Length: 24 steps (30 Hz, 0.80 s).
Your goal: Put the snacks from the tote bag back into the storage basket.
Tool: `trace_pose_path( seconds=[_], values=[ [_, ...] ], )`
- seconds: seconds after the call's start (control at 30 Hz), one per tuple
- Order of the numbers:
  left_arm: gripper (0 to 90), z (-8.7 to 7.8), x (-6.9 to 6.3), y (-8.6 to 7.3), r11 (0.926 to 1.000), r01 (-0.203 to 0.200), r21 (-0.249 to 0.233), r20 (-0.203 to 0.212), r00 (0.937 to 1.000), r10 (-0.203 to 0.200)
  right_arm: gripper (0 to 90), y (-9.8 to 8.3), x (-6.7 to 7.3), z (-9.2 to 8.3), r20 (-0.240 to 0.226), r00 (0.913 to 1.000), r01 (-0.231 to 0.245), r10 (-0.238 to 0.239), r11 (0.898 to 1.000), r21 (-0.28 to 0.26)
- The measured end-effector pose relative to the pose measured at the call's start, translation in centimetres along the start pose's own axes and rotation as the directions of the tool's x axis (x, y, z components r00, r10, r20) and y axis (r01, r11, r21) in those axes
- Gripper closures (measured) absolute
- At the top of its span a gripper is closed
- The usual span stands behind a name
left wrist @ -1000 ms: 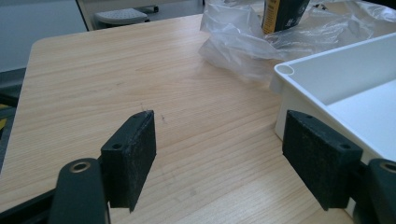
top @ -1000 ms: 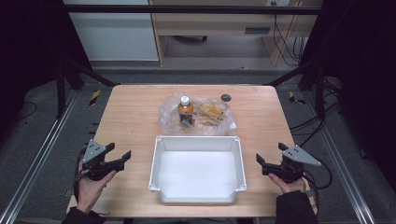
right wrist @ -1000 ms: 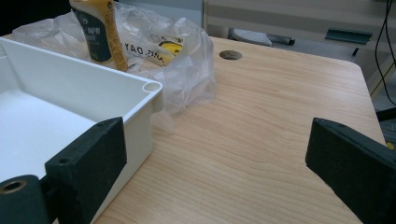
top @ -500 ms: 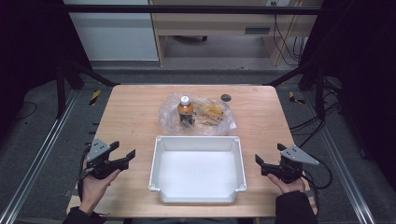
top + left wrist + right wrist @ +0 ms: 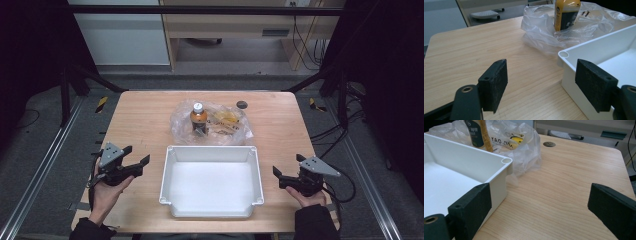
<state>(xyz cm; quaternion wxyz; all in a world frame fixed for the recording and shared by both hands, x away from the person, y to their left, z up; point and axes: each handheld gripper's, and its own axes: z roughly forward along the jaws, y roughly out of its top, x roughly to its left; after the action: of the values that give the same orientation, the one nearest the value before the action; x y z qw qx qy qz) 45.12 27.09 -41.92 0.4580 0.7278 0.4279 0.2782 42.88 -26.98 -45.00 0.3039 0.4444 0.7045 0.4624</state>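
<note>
Your left gripper (image 5: pixel 137 156) sits at the near left of the table (image 5: pixel 145 125), its jaws spread wide with nothing between them, pointing toward the tray's left side. In the left gripper view the same jaws stand well apart above bare wood, with the tray's near corner just beyond the right jaw. Your right gripper (image 5: pixel 285 167) sits at the near right, level with the tray's right wall, jaws also spread and holding nothing; in the right gripper view its left jaw is just beside the tray wall, though you cannot tell whether it touches. Between your two hands lies the white tray (image 5: pixel 212 151), with its long side running across the table. Just behind the tray's far rim lies a crumpled clear bag (image 5: pixel 182 122), touching or nearly touching that rim. A bottle (image 5: pixel 198 119) with a white cap and amber contents stands upright within the bag, near its middle. Farther back, to the right of the bag, a small dark hole (image 5: pixel 242 104) marks the tabletop.
</note>
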Motion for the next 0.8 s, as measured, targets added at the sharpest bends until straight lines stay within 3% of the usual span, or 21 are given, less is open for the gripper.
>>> trace_pose_path(
  seconds=[0.8],
  values=[
    [29.1,2.2,-0.9,2.7,0.9994,-0.014,-0.032,0.005,0.9999,0.014,5.7,0.0,0.0,0.1,0.002,1.0,-0.001,0.001,1.0,0.001]
  ],
)
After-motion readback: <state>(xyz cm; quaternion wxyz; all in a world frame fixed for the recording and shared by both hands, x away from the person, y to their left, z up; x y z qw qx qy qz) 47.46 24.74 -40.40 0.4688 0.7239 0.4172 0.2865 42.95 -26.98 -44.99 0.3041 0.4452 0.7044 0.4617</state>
